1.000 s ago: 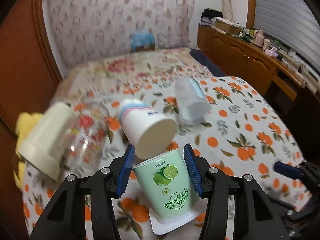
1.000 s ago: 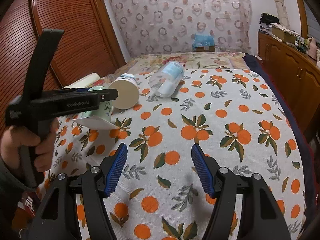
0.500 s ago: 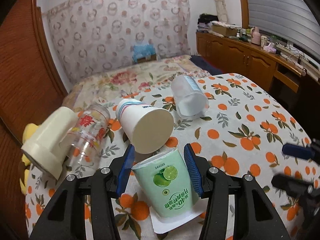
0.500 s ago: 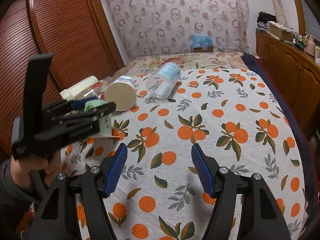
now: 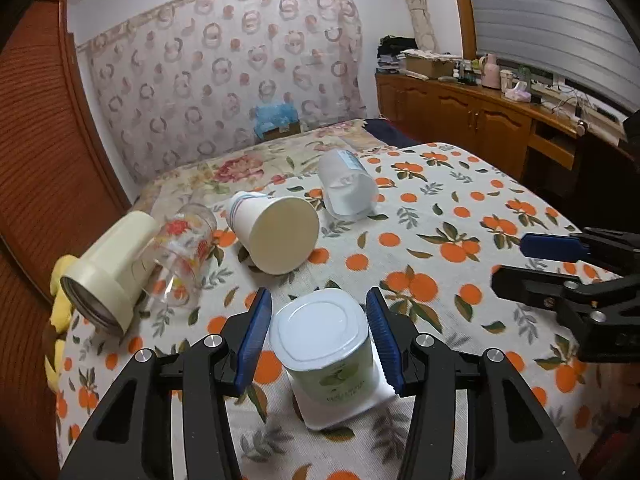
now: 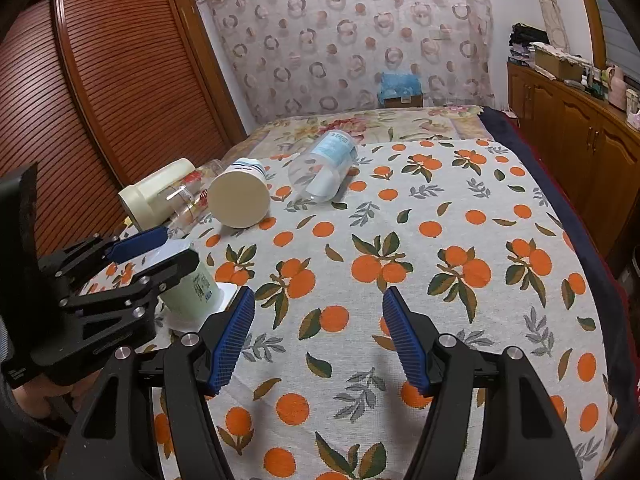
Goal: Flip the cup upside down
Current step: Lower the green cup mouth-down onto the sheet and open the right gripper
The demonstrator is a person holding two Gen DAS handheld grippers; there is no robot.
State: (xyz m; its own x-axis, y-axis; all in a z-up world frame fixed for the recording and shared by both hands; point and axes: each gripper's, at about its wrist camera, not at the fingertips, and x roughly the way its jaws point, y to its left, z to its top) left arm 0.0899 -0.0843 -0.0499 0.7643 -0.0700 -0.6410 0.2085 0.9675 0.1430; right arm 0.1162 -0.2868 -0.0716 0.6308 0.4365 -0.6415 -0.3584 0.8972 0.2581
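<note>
Green cup stands mouth-down, axis upright, white base up, on the orange-print cloth near its front-left edge, right between the left gripper pads, which look spread just clear of its sides; the left is much nearer; right gripper is spread, empty, over mid-cloth; Cup label, lime picture and small print, unreadable; toward the far-left edge lie a paper cup, printed glass, cream cup, clear tub, writing illegible

A home bedroom: a bed under a floral cover at the far end, a slatted wooden wardrobe on the left, cluttered wooden cabinets along the right wall.
</note>
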